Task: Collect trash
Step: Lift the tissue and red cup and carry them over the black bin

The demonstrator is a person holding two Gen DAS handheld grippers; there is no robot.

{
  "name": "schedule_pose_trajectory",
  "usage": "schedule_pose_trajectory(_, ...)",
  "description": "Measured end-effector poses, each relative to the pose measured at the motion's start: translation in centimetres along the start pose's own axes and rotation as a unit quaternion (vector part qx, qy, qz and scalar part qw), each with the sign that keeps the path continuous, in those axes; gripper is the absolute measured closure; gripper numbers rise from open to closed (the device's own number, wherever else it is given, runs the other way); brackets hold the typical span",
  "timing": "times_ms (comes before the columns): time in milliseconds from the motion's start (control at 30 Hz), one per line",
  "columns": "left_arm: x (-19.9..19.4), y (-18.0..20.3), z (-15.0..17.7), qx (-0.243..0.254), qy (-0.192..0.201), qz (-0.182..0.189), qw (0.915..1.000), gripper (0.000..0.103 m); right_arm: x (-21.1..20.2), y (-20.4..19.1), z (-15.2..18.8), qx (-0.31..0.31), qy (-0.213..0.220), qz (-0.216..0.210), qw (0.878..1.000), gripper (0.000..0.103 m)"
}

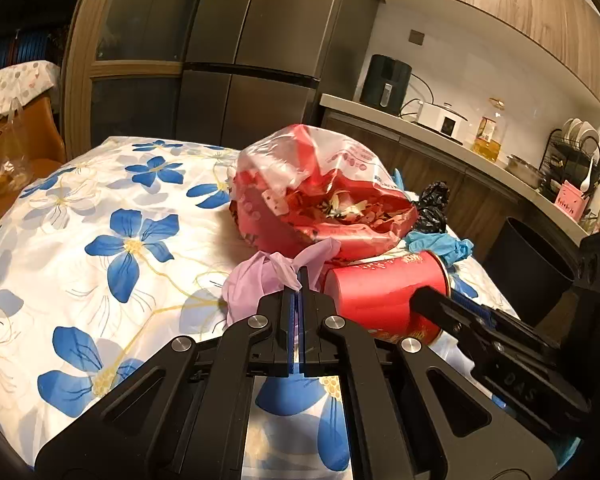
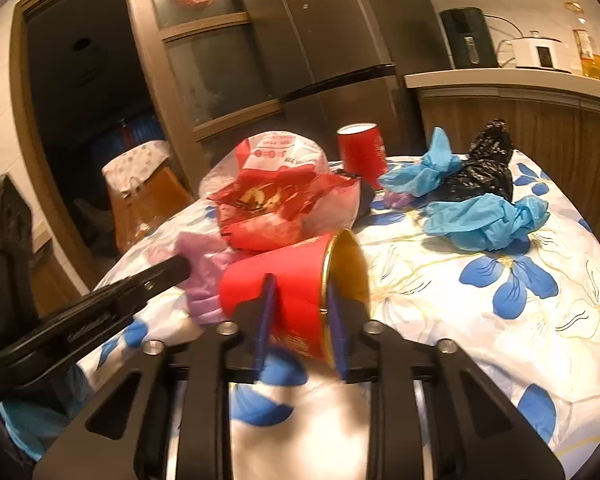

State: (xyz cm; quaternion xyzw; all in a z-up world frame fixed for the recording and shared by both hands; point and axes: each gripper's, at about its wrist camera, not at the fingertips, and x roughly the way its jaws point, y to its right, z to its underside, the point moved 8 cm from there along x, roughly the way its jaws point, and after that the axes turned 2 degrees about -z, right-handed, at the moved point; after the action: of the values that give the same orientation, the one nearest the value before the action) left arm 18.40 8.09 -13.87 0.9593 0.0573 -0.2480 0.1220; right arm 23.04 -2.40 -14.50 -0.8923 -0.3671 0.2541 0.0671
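The left gripper (image 1: 299,280) is clamped tight on a knotted fold of a crumpled pink plastic bag (image 1: 256,280), which lies on the flower-patterned tablecloth (image 1: 112,240) directly ahead of its fingertips, with a strip of pink film showing between the pads further back. Just to the right of that bag a red paper cup (image 1: 384,296) lies on its side, its gold-lined mouth turned rightward in the right wrist view.

The right gripper (image 2: 300,304) straddles this cup (image 2: 288,280) at the rim: one blue pad sits against the red outer wall and the other reaches into or across the gold mouth, so the jaws are pressed on the cup's wall. From the left wrist camera the right gripper's finger (image 1: 452,308) lies against the cup's side.

Behind both grippers sits a red and clear plastic bag (image 1: 324,196) full of scraps, touching the pink bag and the cup. Further back a second red cup (image 2: 362,152) stands upright near the table's far edge. To the right, well apart from the grippers, lie crumpled blue plastic gloves (image 2: 484,216) and a black plastic bag (image 2: 488,168), touching one another
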Motion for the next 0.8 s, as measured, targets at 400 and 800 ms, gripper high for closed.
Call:
schedule_pose_trajectory(400, -0.4, 0.8, 1.2, 0.009, -0.014, 0.001, 0.9999, 0.103, -0.5, -2.4, 0.3, -0.024, 0.002, -0.020, 1.000, 0.093)
schedule_pose_trajectory(800, -3.8, 3.9, 0.6, 0.033, 0.009, 0.034, 0.9988, 0.103, -6.1, -1.1, -1.0, -0.030, 0.056, 0.011, 0.998, 0.099)
